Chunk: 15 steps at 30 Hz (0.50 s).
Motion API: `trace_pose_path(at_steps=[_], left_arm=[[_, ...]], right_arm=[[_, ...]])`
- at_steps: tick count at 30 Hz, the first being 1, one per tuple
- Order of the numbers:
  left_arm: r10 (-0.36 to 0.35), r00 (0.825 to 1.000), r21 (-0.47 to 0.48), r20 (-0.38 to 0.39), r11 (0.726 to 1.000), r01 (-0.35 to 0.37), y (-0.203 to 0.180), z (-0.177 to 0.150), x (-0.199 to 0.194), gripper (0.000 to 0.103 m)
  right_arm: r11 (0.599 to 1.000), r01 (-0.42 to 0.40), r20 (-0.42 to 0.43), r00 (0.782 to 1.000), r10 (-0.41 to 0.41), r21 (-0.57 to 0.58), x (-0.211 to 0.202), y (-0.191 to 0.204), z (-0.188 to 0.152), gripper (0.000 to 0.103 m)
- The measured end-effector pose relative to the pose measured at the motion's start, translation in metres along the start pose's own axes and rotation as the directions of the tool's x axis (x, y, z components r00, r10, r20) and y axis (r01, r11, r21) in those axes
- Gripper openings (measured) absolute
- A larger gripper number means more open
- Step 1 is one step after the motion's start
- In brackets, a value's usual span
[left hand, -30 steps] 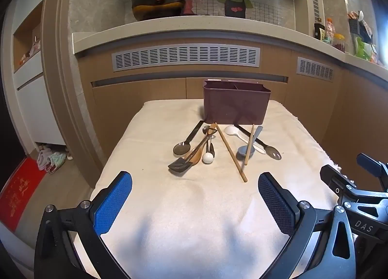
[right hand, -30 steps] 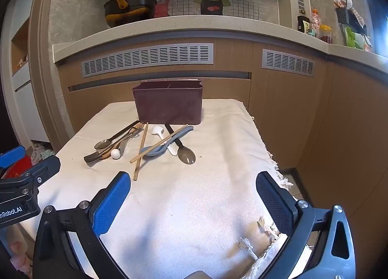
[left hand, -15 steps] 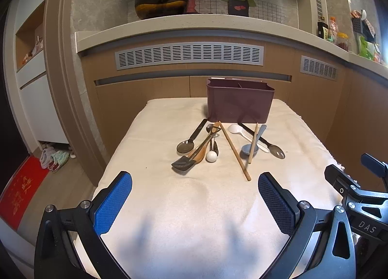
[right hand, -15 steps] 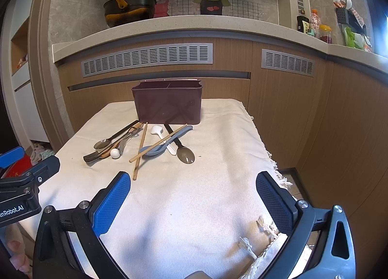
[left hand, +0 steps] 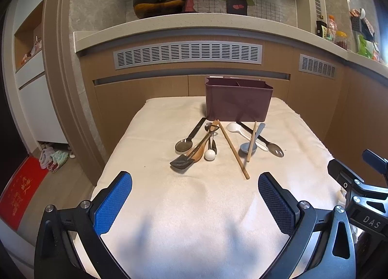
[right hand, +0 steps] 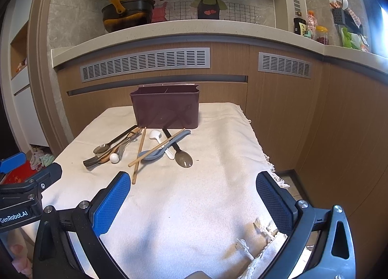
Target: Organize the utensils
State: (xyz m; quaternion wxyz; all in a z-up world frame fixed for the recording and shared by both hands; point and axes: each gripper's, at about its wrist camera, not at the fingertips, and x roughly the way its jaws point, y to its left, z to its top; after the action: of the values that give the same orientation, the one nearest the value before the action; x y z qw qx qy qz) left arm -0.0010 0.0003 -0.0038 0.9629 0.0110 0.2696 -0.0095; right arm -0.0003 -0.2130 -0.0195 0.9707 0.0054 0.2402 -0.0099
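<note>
Wooden chopsticks [left hand: 232,149] look light, stiff and thin, lying crossed among spoons [left hand: 185,142] before the caddy [left hand: 238,103]; pinch mid-shaft. Both grippers' jaws gape wide, empty.

Bright daylight from right w/ glare at right-view edge, soft shadows on cloth [left hand: 194,218], heavy fisheye warp, dark corners.

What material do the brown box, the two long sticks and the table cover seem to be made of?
Brown box: probably plastic; smooth moulded walls with a dull sheen and rounded corners.
Two long sticks: probably wood or bamboo; pale tan, matte, straight, looking like chopsticks.
Table cover: woven cloth, cream and matte; the weave and a frayed fringe show at its edge.
</note>
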Motion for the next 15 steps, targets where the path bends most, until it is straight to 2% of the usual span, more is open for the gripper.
trace_pose_path(at_steps=[15], left_arm=[[-0.001, 1.0, -0.007, -0.018, 1.0, 0.001, 0.0019, 0.0005, 0.0031, 0.103]], right_arm=[[1.0, -0.004, -0.001, 1.0, 0.004, -0.002, -0.0004, -0.0012, 0.0017, 0.103]])
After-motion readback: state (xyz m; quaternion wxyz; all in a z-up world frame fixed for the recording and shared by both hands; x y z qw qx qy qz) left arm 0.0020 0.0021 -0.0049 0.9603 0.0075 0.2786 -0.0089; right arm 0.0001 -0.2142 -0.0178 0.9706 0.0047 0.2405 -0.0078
